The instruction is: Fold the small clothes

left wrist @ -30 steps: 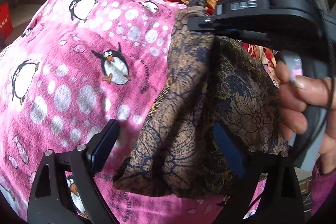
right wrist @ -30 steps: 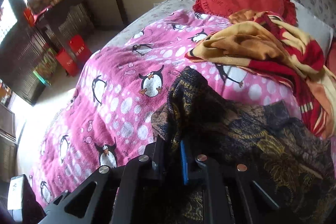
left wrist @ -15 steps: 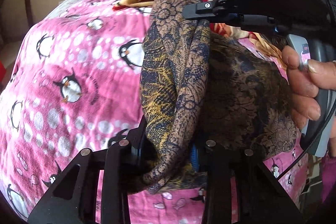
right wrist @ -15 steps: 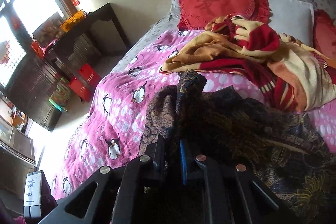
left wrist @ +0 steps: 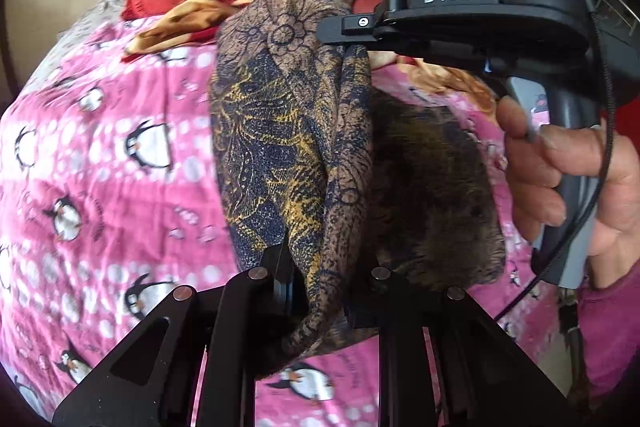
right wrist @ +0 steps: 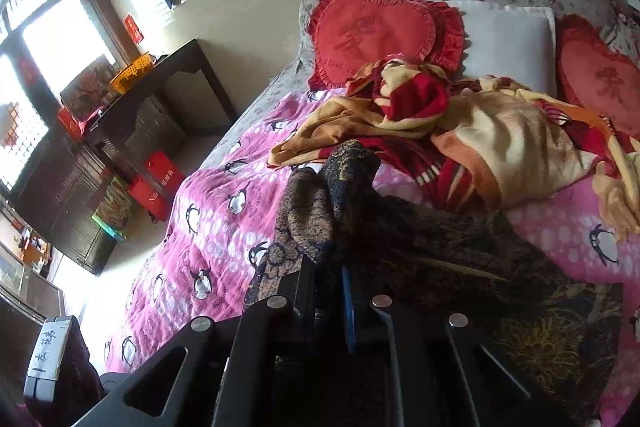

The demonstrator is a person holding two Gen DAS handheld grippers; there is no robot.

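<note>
Slipping is the main risk here: the patterned garment [left wrist: 292, 131] hangs bunched between both tools above the pink penguin blanket [left wrist: 100, 147], so an uneven pull could drag a corner free or twist the fold; the left gripper [left wrist: 320, 283] is closed nearly tight on a gathered edge right at its tips; ahead and above it, the right gripper [right wrist: 328, 283] is likewise clamped onto the cloth's upper corner, fabric trailing off to its right
</note>
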